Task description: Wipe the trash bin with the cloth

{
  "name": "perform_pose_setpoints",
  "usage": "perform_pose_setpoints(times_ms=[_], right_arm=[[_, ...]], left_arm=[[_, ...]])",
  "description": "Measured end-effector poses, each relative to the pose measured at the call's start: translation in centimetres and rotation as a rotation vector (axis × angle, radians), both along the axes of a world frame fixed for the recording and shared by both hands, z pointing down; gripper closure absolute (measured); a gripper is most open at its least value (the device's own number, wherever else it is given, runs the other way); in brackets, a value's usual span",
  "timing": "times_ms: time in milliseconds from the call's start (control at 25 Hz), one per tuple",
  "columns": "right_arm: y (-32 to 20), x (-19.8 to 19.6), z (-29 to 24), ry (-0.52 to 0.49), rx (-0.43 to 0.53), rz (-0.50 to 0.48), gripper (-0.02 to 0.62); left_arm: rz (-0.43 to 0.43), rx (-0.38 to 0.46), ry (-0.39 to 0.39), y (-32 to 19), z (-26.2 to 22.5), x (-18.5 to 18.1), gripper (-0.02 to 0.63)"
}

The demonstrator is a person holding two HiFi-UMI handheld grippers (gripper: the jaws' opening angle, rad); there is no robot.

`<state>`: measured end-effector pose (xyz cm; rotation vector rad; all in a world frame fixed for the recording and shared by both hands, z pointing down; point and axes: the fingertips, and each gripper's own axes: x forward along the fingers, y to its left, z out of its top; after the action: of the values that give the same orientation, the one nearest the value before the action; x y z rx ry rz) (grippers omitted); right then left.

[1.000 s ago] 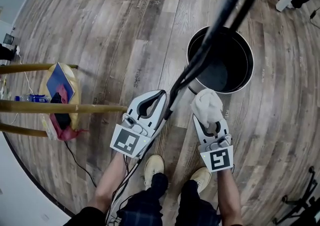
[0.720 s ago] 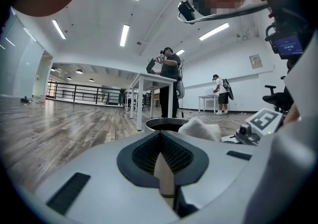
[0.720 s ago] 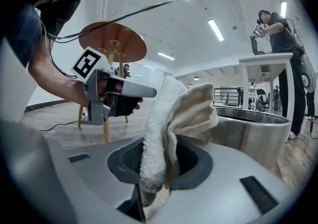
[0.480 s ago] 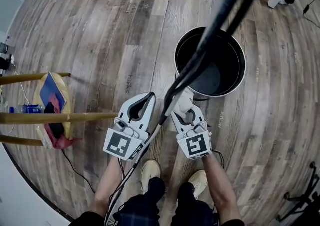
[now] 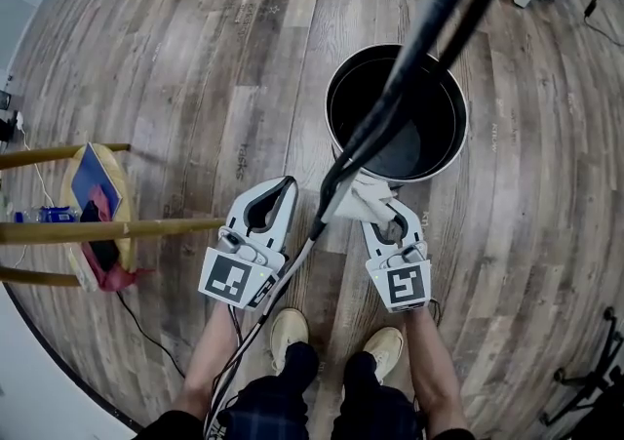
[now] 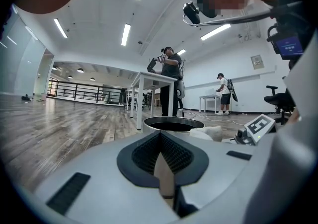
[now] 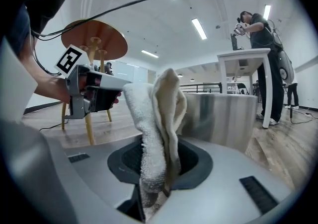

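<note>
A round steel trash bin point(image 5: 444, 165) with a dark inside stands on the wood floor ahead of me; in the right gripper view its brushed wall point(image 7: 218, 118) is close in front. My right gripper point(image 5: 375, 206) is shut on a white cloth point(image 5: 357, 194), which sticks up between its jaws point(image 7: 158, 123) right by the bin's near wall. My left gripper point(image 5: 281, 192) hangs to the left of the bin, jaws closed with nothing in them. In the left gripper view the bin's rim point(image 6: 174, 124) and the cloth point(image 6: 208, 132) lie beyond its tip.
A wooden stool point(image 5: 97, 228) with a yellow bag point(image 5: 102, 184) stands at the left. A thick black cable point(image 5: 409, 67) crosses the head view over the bin. White tables point(image 6: 154, 91) and people stand farther off. My shoes point(image 5: 292, 331) are just below the grippers.
The right gripper with the cloth swung left toward the left gripper, then back to the bin's near wall. The head view drifted, so the bin sits slightly left.
</note>
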<state>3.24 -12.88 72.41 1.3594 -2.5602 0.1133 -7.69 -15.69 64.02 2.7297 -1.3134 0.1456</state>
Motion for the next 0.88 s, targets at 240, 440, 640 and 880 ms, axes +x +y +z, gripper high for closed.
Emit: perform_pose_setpoints(times_ms=[240,440,640,880], right_arm=[[0.0,3.6,-0.7,-0.032,0.031,0.083,0.499],[0.2,6.7,-0.9,-0.044,0.011,0.164,0.499],[-0.1,11.6,-0.4,-0.082,-0.001,0.285,0.499],[-1.6,16.6,0.2,-0.082,-0.001,0.382,0.499]], left_arm=[[-0.012,0.013,0.006,-0.1,-0.2,-0.3,0.609],[-0.023,0.026,0.015,-0.2,-0.7,-0.3,0.609],[-0.005,0.041,0.004,0.1,-1.2,0.1,0.609],[-0.018,0.047,0.012,0.1,-1.3,-0.2,0.609]])
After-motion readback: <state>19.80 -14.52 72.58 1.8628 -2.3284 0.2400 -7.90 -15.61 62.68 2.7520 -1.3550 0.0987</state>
